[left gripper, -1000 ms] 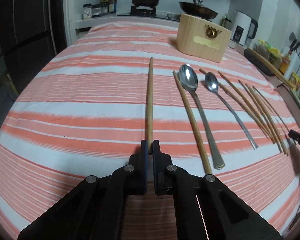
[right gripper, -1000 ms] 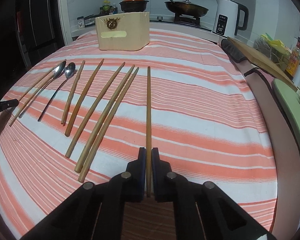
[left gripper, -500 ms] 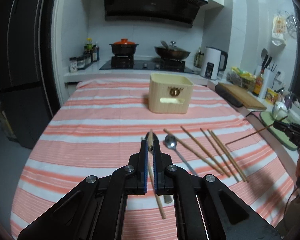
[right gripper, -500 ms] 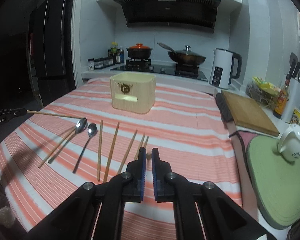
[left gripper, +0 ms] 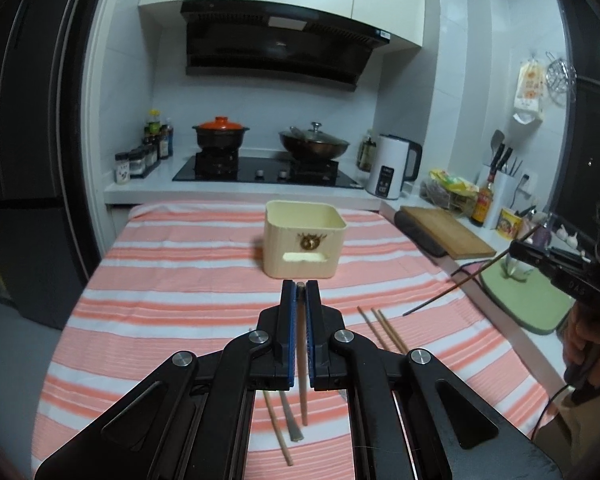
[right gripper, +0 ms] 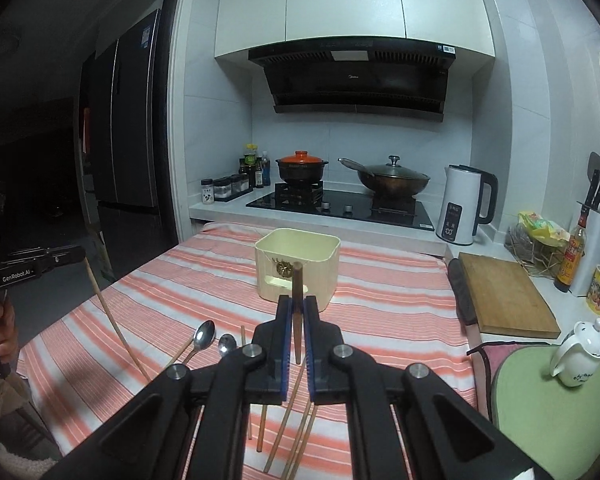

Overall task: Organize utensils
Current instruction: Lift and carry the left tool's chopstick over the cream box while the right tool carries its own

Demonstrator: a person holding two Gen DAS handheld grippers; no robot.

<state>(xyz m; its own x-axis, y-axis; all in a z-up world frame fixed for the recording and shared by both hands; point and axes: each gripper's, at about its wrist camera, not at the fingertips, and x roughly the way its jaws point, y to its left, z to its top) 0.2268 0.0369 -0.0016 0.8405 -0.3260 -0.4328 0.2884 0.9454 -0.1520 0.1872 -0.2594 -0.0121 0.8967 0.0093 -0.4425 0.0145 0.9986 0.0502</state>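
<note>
My left gripper point(left gripper: 299, 287) is shut on a wooden chopstick point(left gripper: 302, 360) that hangs down between the jaws, high above the striped table. My right gripper point(right gripper: 296, 300) is shut on a darker chopstick point(right gripper: 297, 312) pointing up. Each gripper shows in the other view with its chopstick: the right one point(left gripper: 540, 258), the left one point(right gripper: 56, 258). A cream utensil holder point(left gripper: 304, 244) stands at the table's middle back, also in the right wrist view point(right gripper: 298, 268). Two spoons point(right gripper: 204, 338) and several chopsticks point(right gripper: 288, 420) lie on the cloth.
A striped cloth covers the table point(left gripper: 180, 280). A cutting board point(right gripper: 504, 296), a green mat point(right gripper: 552, 412) with a white teapot point(right gripper: 580, 360) and a kettle point(right gripper: 462, 210) are on the right counter. The stove with pots point(right gripper: 304, 170) is behind.
Both grippers have lifted their chopsticks off the table and risen high; the chopsticks now tilt, the left one hanging down, the right one pointing up.
</note>
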